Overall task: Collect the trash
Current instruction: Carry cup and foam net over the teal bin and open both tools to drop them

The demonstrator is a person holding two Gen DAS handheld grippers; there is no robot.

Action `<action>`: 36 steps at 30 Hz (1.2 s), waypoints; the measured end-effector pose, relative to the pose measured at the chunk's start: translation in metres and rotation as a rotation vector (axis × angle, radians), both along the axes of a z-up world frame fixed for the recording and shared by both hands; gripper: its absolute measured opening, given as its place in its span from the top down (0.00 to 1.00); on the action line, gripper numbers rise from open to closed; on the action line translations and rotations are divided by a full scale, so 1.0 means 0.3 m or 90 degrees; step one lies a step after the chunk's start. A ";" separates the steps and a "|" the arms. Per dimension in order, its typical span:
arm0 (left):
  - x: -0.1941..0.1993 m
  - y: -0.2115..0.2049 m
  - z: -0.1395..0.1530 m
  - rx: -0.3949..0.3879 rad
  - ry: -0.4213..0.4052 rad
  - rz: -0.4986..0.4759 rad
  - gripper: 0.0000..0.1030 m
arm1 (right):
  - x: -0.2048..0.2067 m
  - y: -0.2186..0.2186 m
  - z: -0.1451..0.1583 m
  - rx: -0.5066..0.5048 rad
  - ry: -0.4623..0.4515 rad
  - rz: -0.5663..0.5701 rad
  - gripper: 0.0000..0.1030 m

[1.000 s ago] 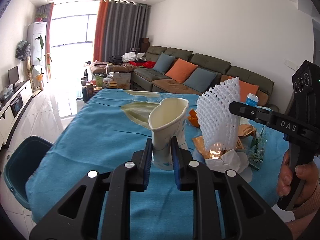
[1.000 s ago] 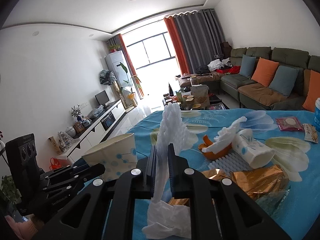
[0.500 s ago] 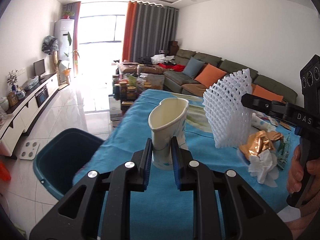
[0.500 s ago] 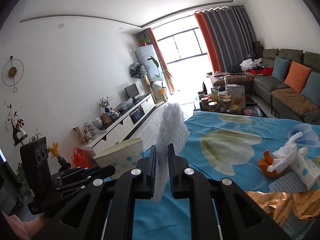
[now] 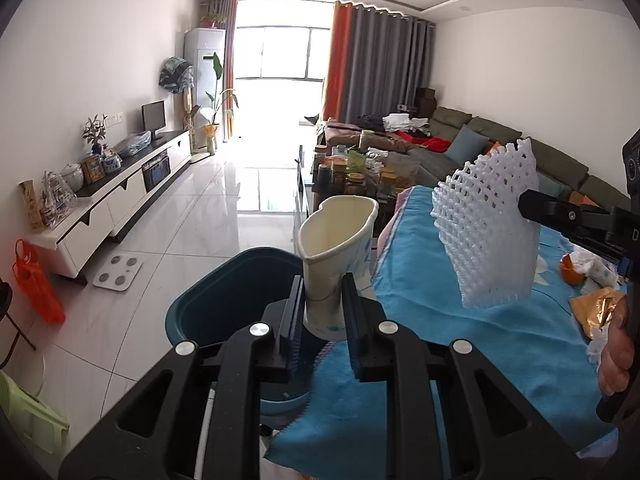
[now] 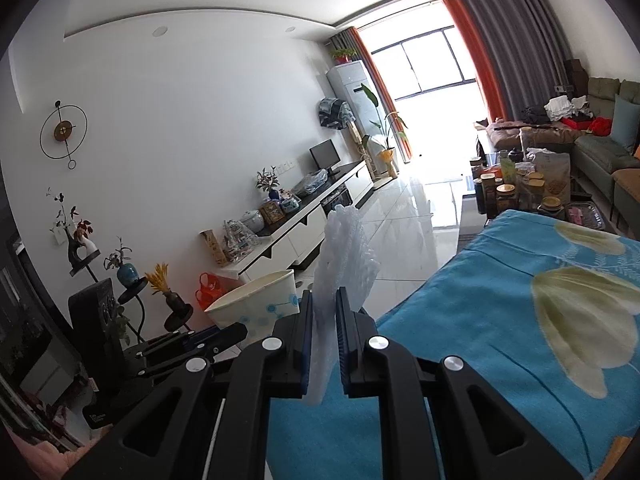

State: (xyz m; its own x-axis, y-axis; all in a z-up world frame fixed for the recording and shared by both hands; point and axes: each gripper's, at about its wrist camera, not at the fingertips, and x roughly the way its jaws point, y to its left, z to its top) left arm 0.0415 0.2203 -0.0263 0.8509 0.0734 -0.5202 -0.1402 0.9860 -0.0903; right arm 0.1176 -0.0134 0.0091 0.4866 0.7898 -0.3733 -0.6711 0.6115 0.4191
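Two pieces of trash are in the air near the table's [image 5: 460, 320] blue-clothed corner, with the dark teal bin [image 5: 224, 300] on the floor beside it. Its mouth lies below and just beyond the left gripper [image 5: 320, 312], clamped on a squashed, upright paper cup [image 5: 336, 248]; this hand looks nearer the drop. The right gripper [image 6: 322, 340] pinches a white foam net [image 6: 344, 256] above the cloth, farther from the bin.
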 end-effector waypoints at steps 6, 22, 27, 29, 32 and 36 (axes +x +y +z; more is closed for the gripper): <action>0.051 0.103 -0.047 0.005 0.035 0.039 0.81 | 0.066 0.128 -0.049 -0.008 0.041 0.040 0.90; 0.188 0.227 -0.253 -0.025 0.126 0.081 0.81 | 0.210 0.389 -0.230 -0.078 0.175 0.052 0.88; 0.202 0.246 -0.301 -0.048 0.142 0.084 0.79 | 0.218 0.427 -0.256 -0.108 0.193 0.052 0.81; 0.202 0.249 -0.311 -0.051 0.143 0.090 0.79 | 0.222 0.425 -0.263 -0.108 0.199 0.048 0.76; 0.189 0.243 -0.307 -0.055 0.136 0.100 0.76 | 0.222 0.416 -0.261 -0.104 0.201 0.045 0.73; 0.150 0.215 -0.271 -0.049 0.109 0.102 0.72 | 0.212 0.393 -0.253 -0.096 0.194 0.042 0.72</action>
